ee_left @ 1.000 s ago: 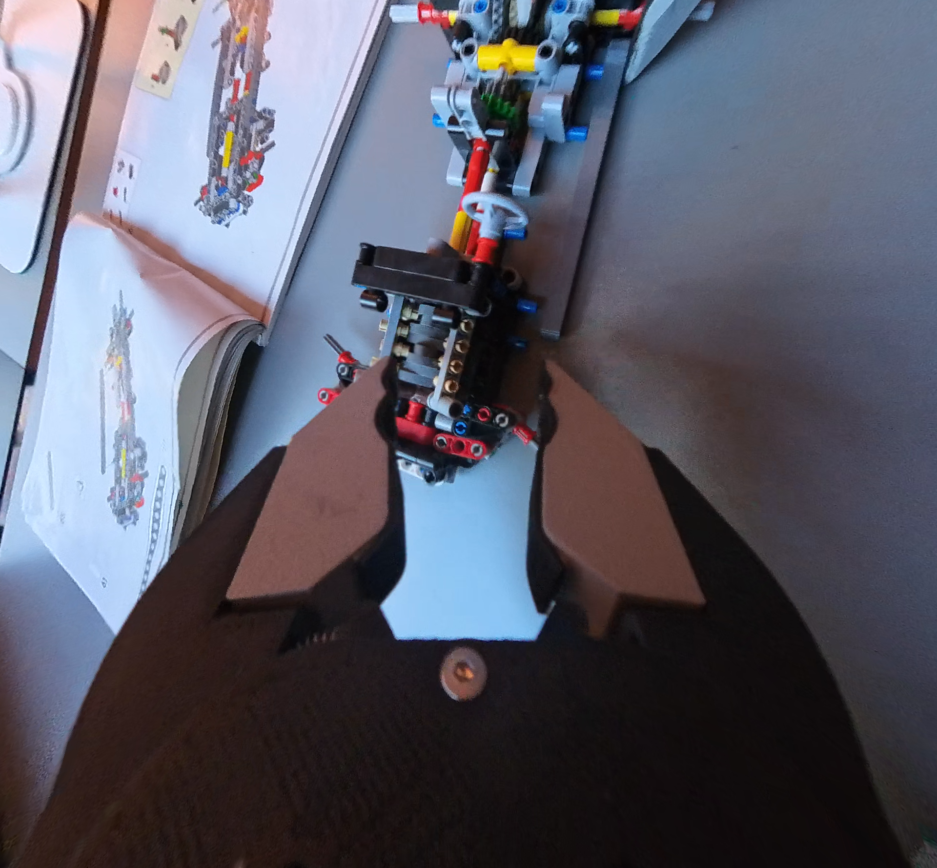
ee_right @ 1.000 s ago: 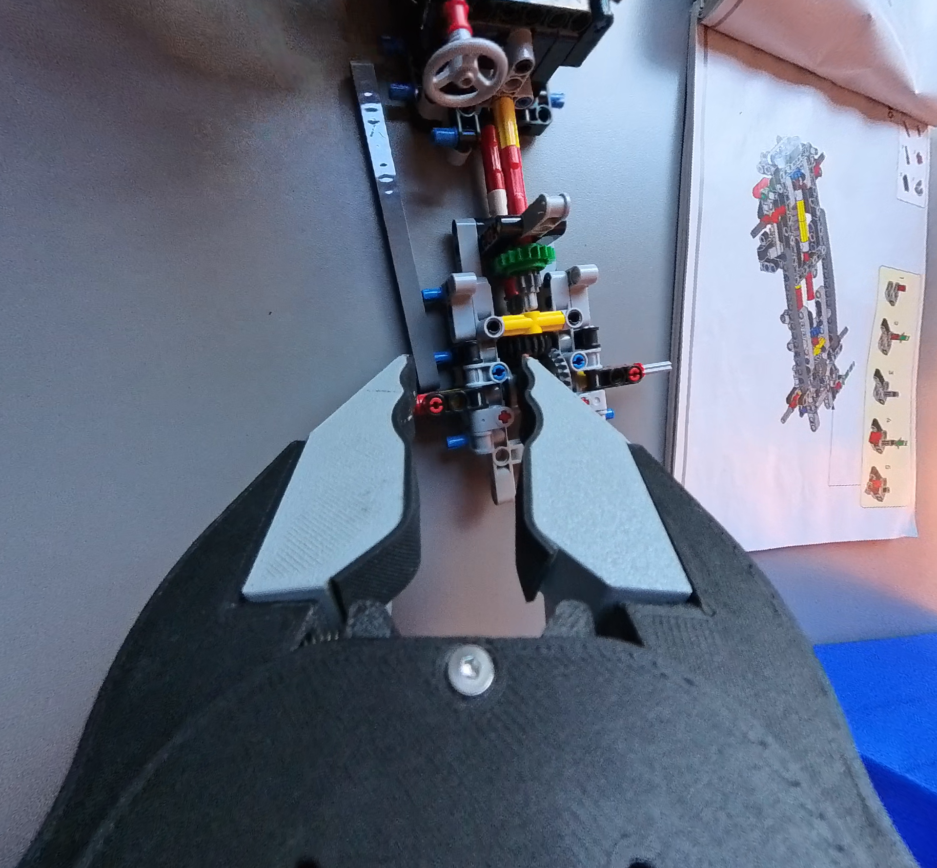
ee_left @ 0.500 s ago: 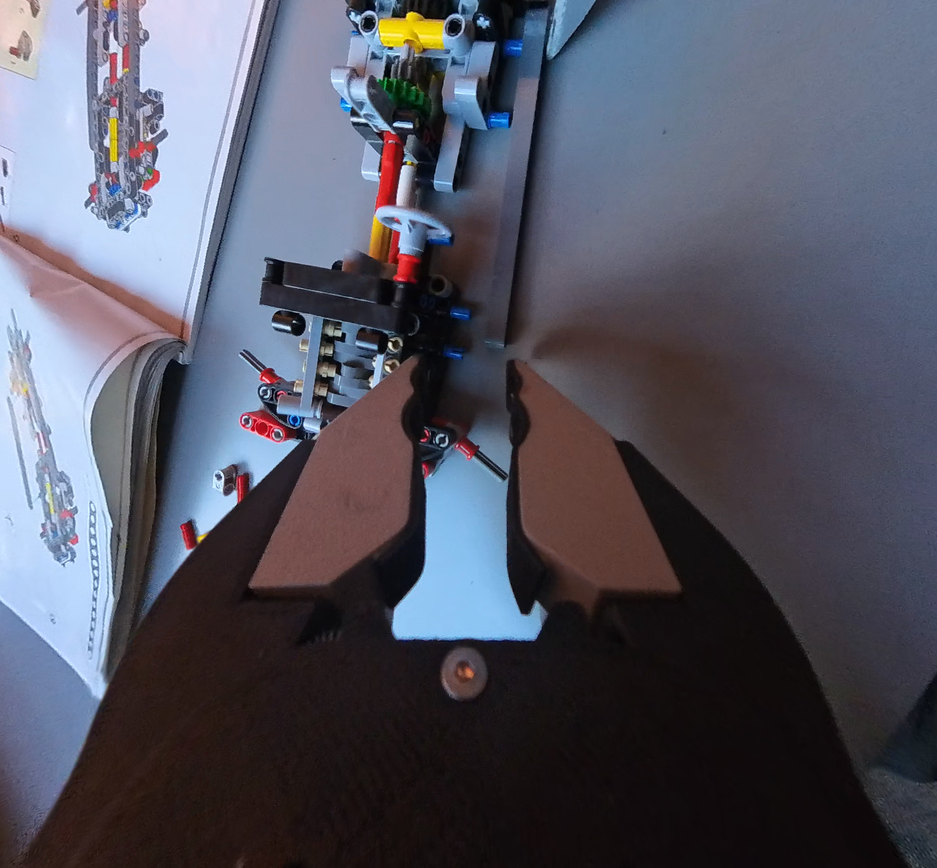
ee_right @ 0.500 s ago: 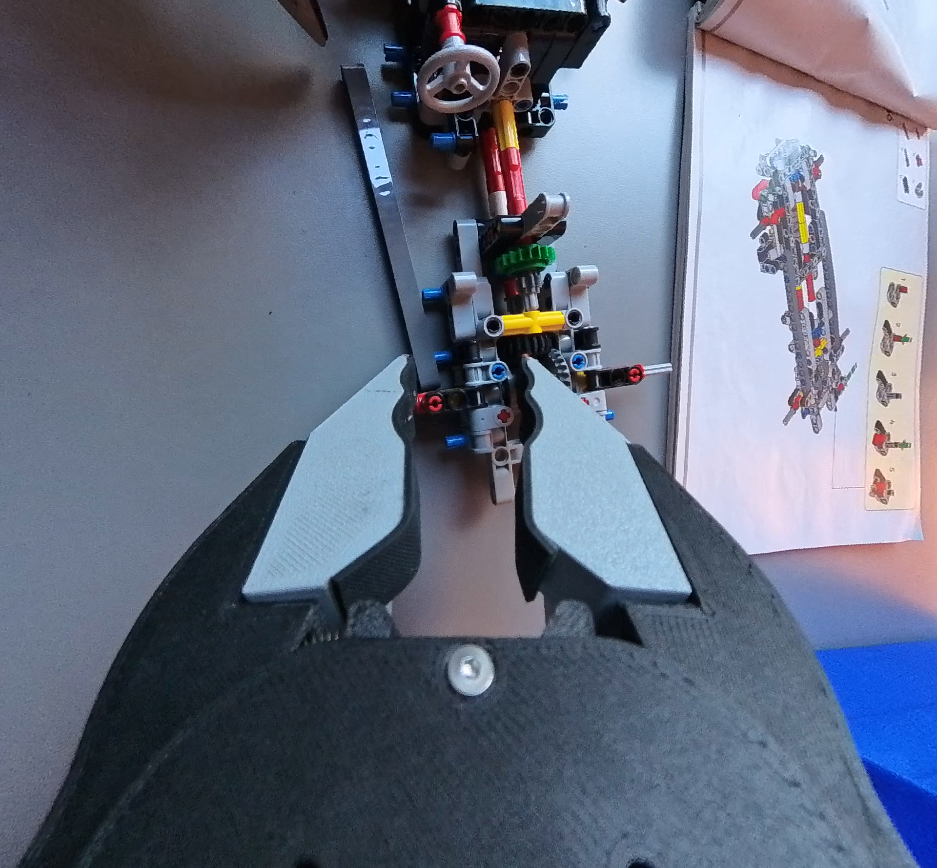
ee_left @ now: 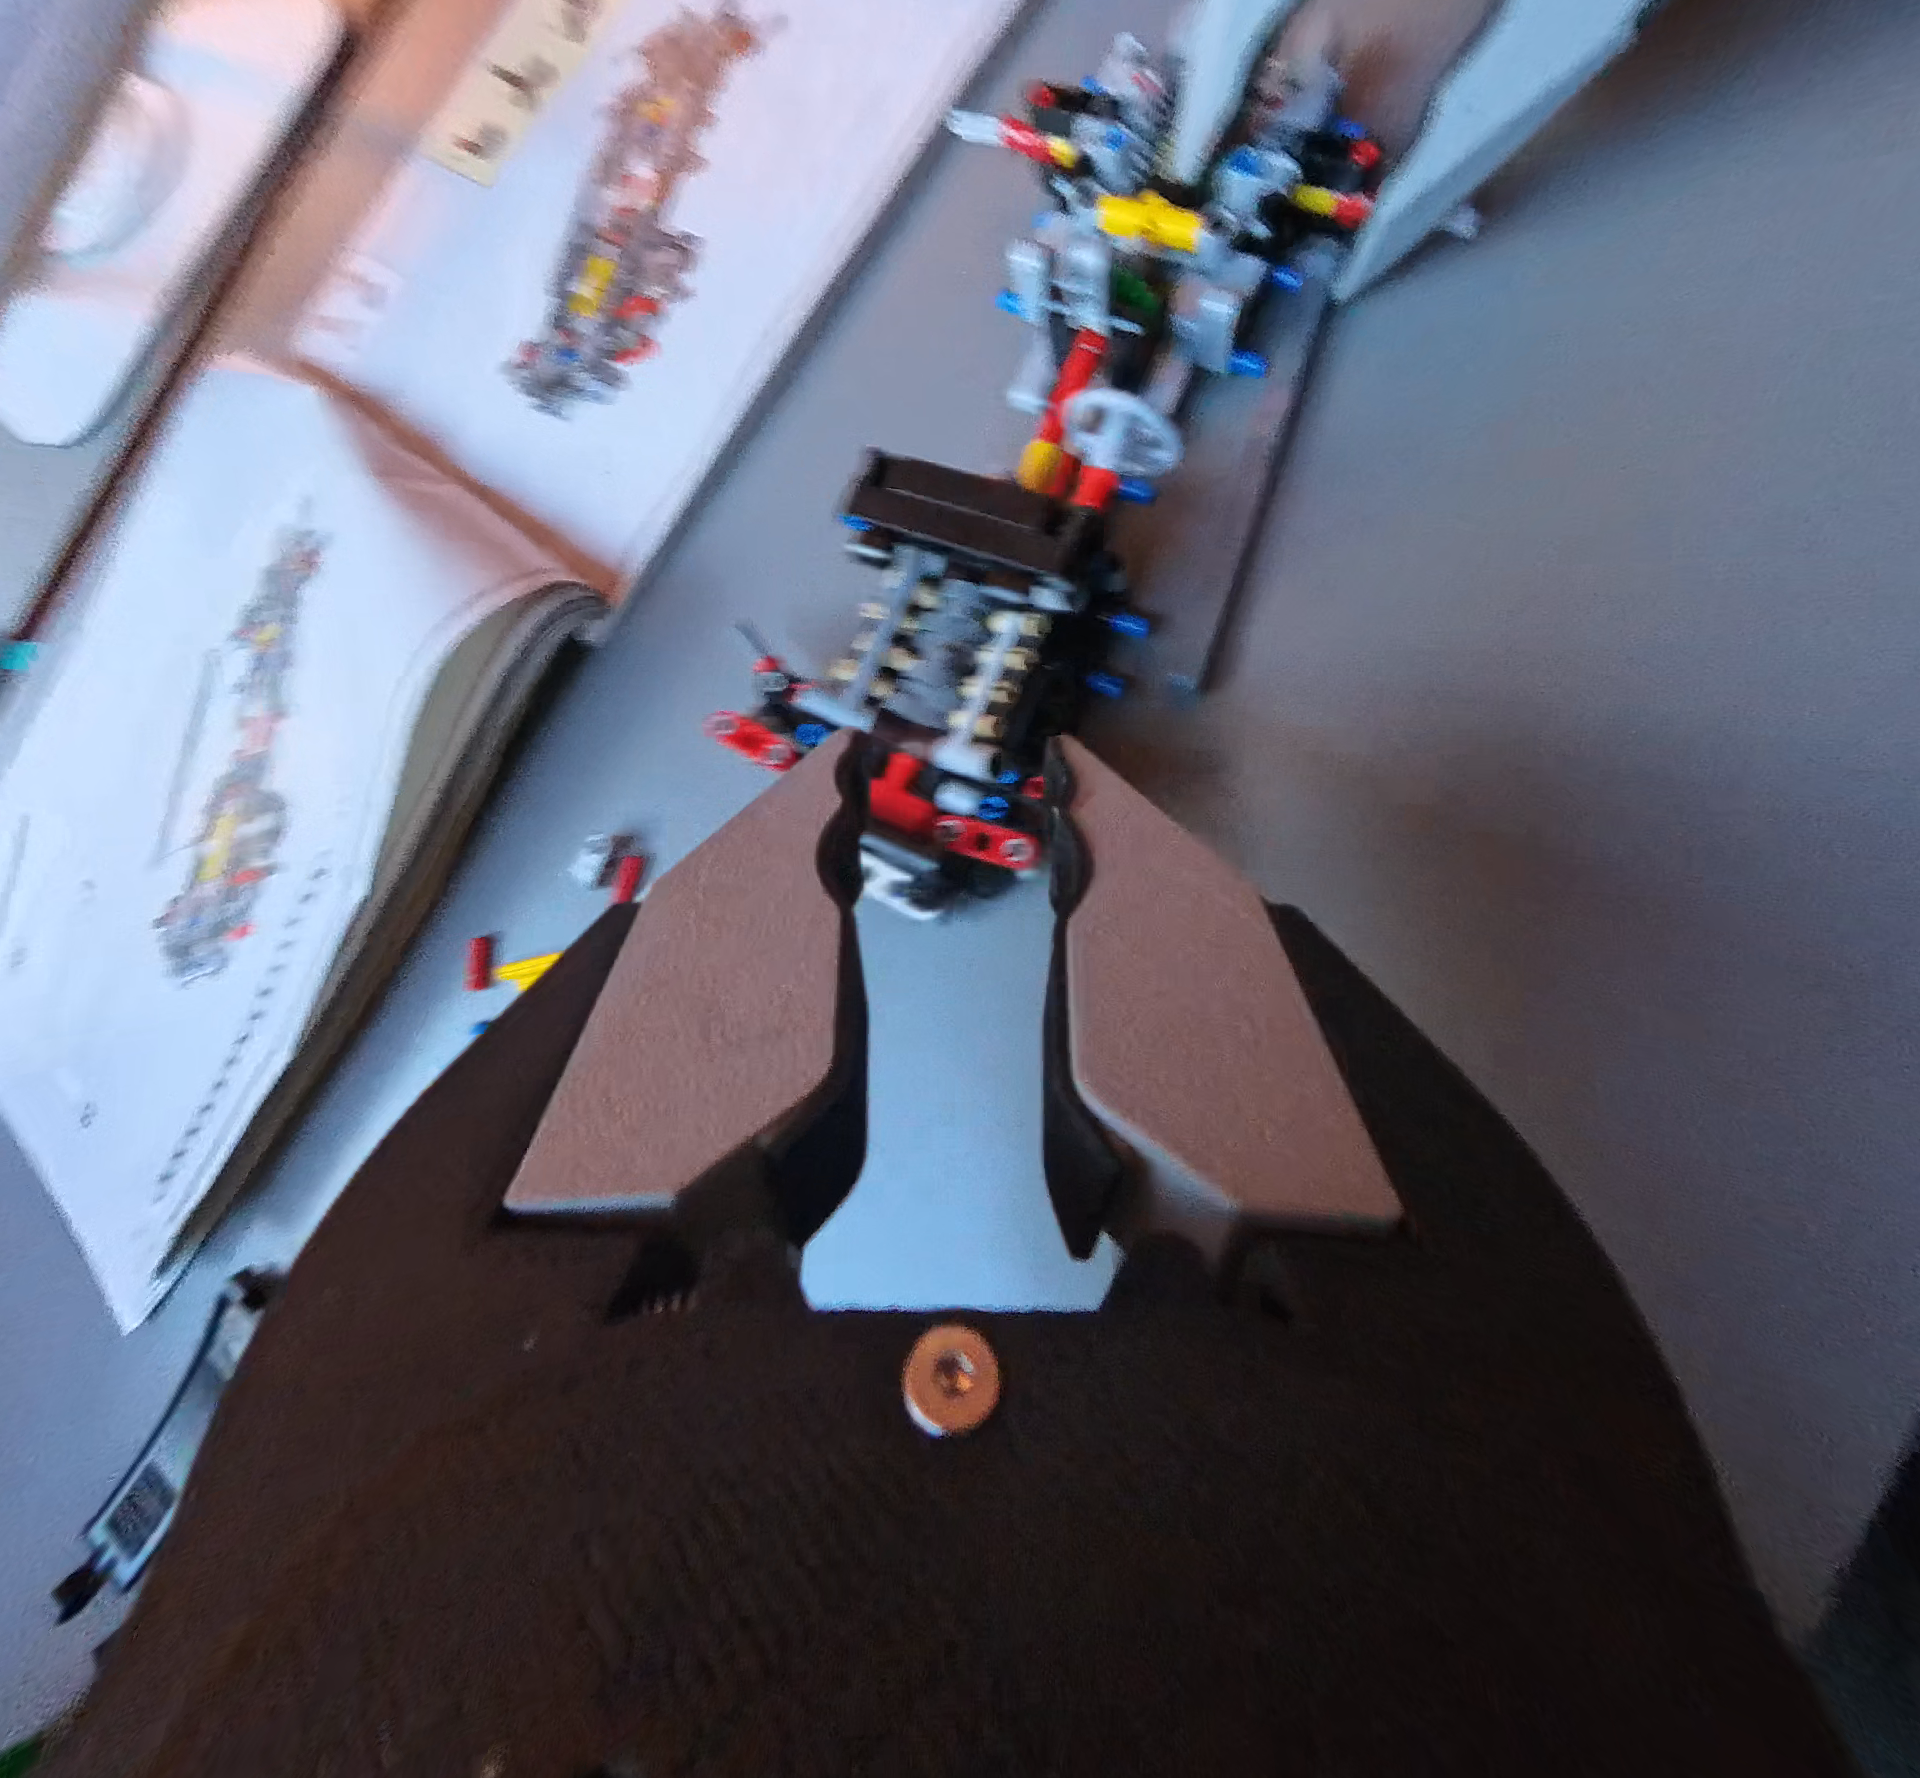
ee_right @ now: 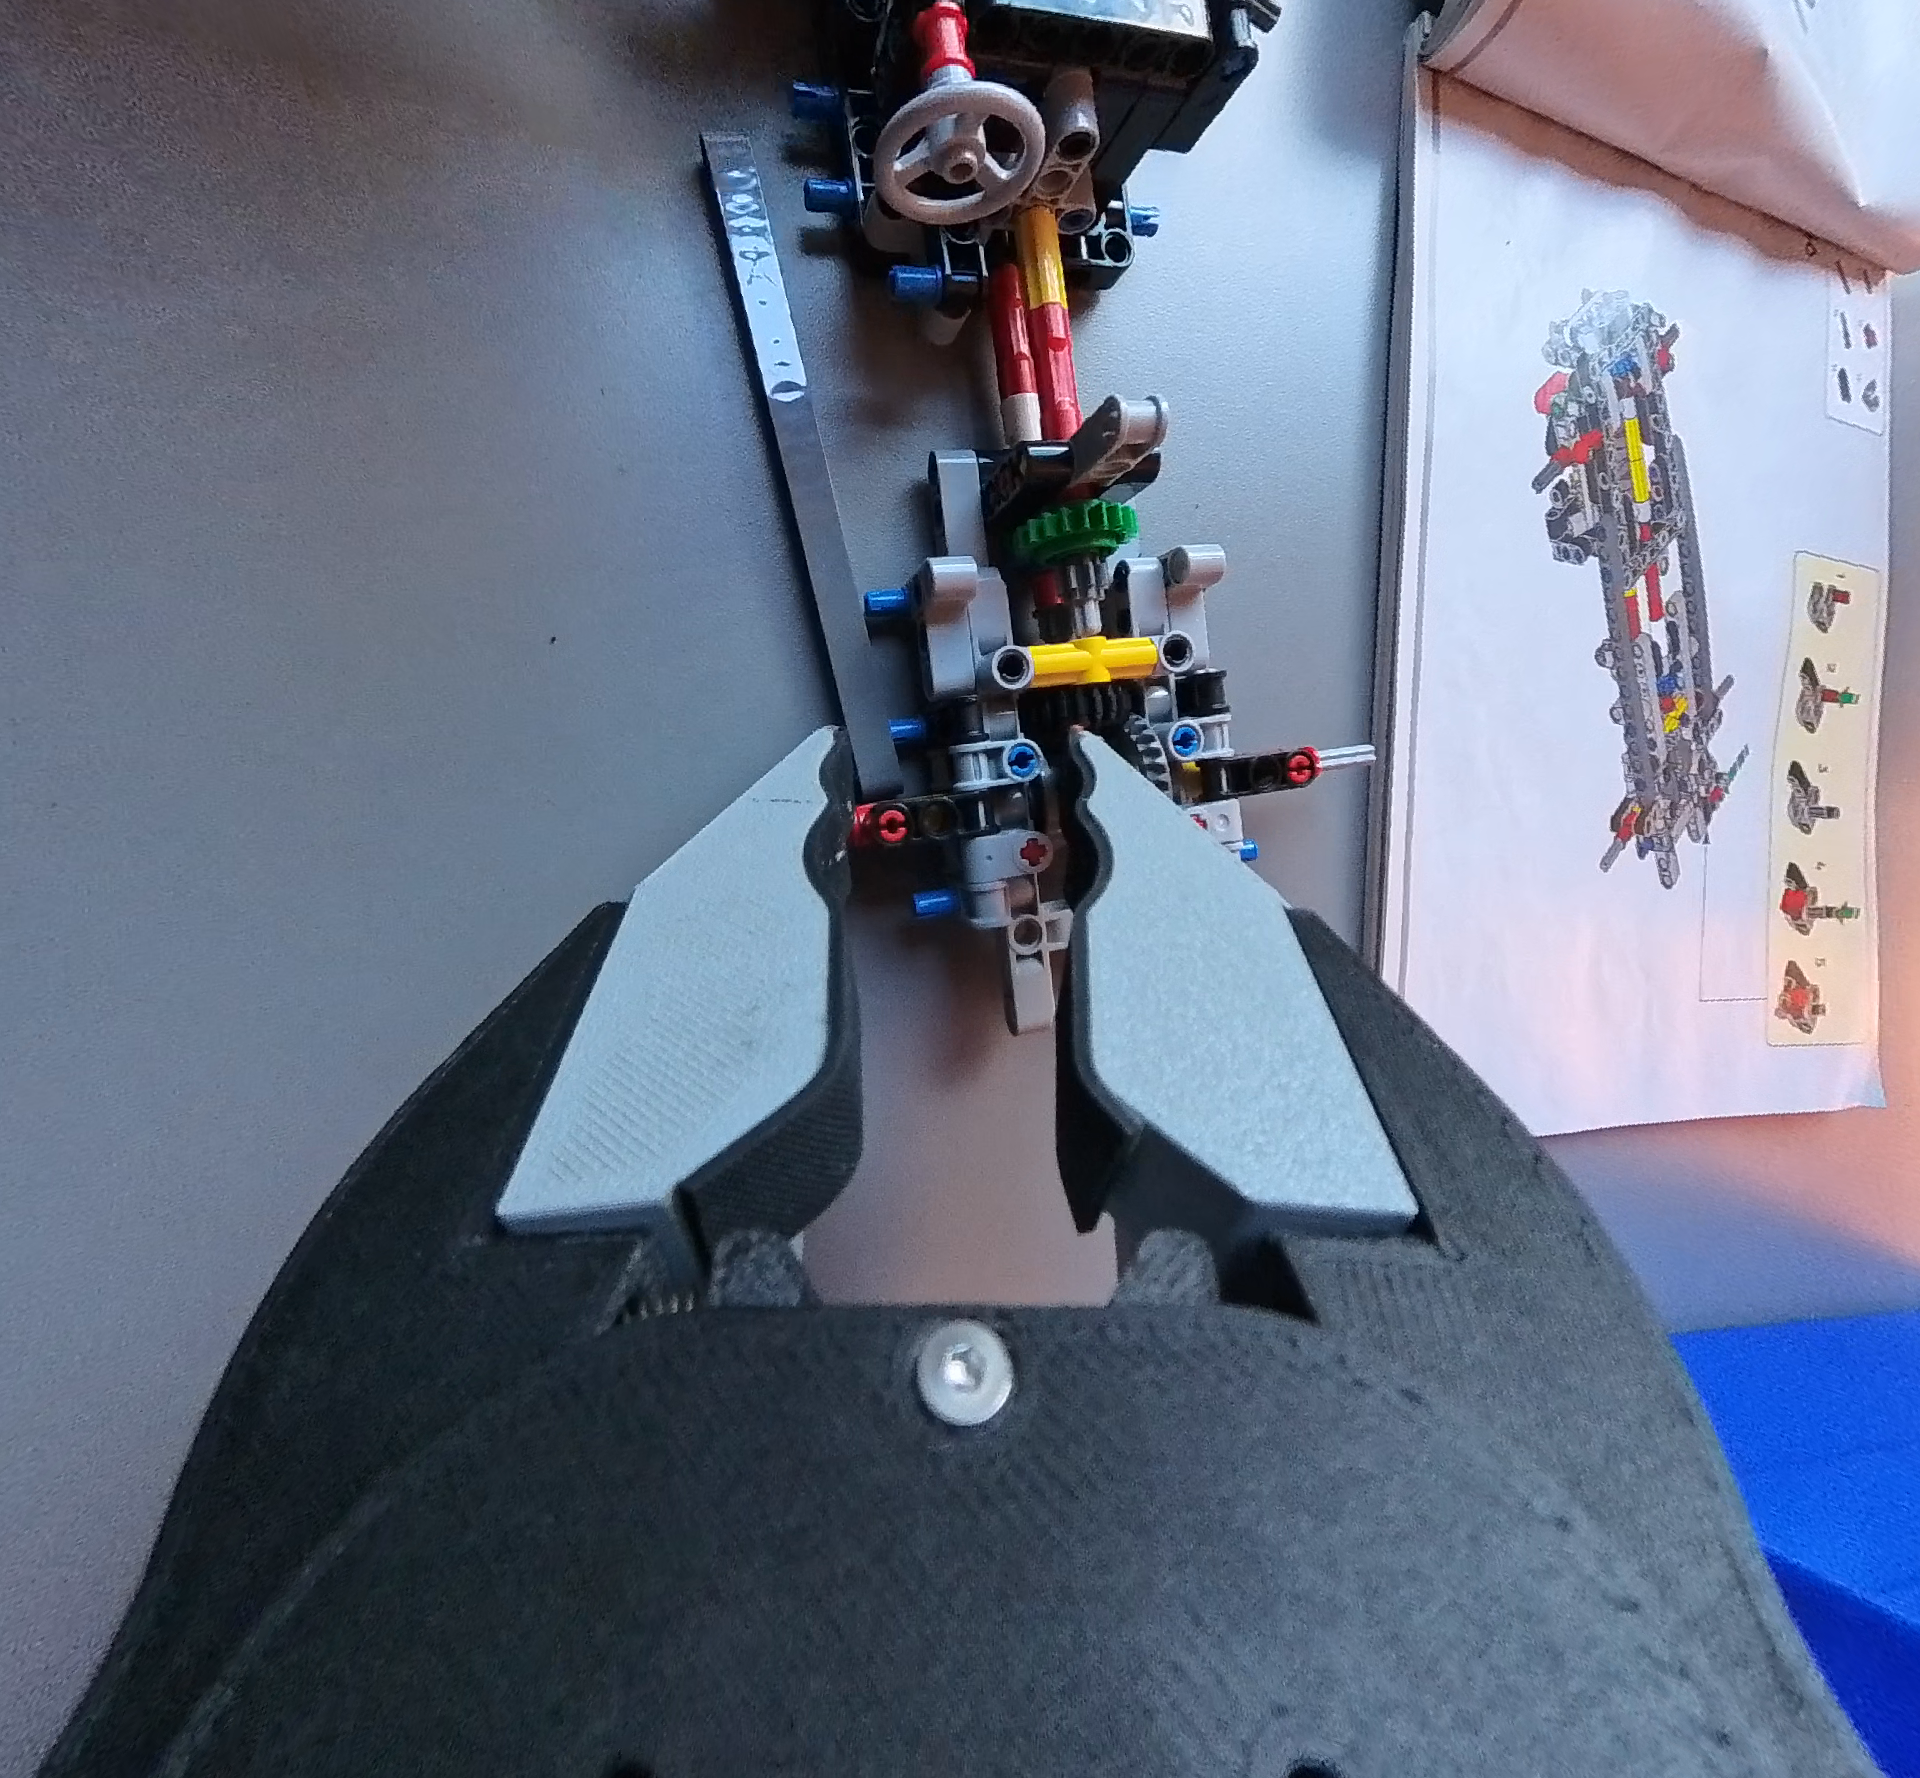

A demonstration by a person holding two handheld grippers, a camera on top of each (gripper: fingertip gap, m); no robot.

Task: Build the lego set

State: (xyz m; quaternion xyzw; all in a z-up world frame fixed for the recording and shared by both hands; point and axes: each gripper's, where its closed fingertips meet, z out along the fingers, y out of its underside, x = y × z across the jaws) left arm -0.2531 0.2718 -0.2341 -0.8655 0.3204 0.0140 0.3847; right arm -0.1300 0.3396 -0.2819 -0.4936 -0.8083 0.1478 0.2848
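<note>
Grey tabletop (ee_right: pixel 312 481) w/ warm pinkish light at edges, blue surface (ee_right: pixel 1829 1479) by one corner.

Bare grey tabletop (ee_right: pixel 312 481) lies open beside the long multicoloured brick chassis (ee_right: pixel 1039 481); an open instruction booklet (ee_right: pixel 1621 585) crowds its other side.

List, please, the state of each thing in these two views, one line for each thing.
Left tool: closed on the near end of the brick model.
Right tool: closed on the model's other end.
Brick model: partly built, lying flat on the grey table.
Instruction book: open.
Loose small parts: lying on the table beside the book.
</note>
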